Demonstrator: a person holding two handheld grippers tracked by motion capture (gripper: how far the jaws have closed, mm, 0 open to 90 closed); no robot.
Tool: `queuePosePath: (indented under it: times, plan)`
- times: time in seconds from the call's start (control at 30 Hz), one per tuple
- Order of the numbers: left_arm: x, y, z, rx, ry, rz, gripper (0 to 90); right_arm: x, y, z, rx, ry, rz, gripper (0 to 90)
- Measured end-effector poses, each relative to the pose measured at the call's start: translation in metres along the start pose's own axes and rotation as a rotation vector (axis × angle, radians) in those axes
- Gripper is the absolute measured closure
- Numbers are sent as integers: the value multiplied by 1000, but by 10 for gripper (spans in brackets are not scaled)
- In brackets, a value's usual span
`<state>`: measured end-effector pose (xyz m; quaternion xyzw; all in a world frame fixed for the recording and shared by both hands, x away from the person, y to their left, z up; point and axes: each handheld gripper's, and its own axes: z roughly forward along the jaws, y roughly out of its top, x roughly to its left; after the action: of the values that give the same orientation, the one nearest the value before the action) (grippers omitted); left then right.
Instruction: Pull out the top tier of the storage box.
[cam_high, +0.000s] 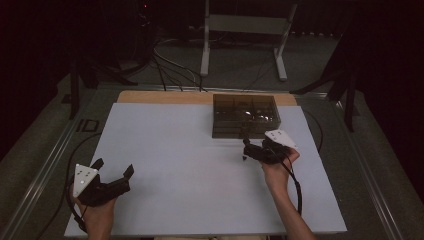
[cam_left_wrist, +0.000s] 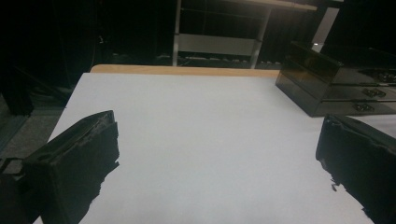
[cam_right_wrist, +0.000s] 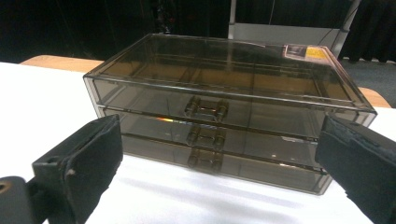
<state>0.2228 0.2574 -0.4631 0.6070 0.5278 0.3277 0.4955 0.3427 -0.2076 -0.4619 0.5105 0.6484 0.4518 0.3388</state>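
Risk, as judged: the right gripper (cam_high: 248, 148) is lined up on the drawer box (cam_right_wrist: 224, 107), jaws spread wide and empty. The box is light-looking smoked plastic standing free on the white table (cam_high: 190, 165). A pull on one handle (cam_right_wrist: 206, 108) with nothing bracing the case would likely drag the whole box forward rather than slide a drawer. The three handles sit stacked close together — jaws closing a little high or low could catch the wrong one, or pinch two at once. They are small and slick-looking, so a shallow bite may slip off.

Position: the box stands at the far edge of the table, right of centre, all drawers closed. The right gripper is just in front of it, not touching.

Pose: the right hand (cam_high: 280, 167) holds its gripper low, pointing at the drawer fronts. The left gripper (cam_high: 112, 172) rests near the near-left corner, well apart from the box, jaws wide and empty — in no position to steady it.
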Motion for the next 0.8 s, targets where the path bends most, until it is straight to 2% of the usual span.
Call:
queuePosePath:
  times: [0.4, 0.8]
  plan:
    - [0, 0, -1, -2, -3, -1, 3, 11, 7, 12, -19, -5, -6, 11]
    - [0, 0, 0, -2, -5, -3, 3, 16, 3, 25, -22, -16, -4, 12]
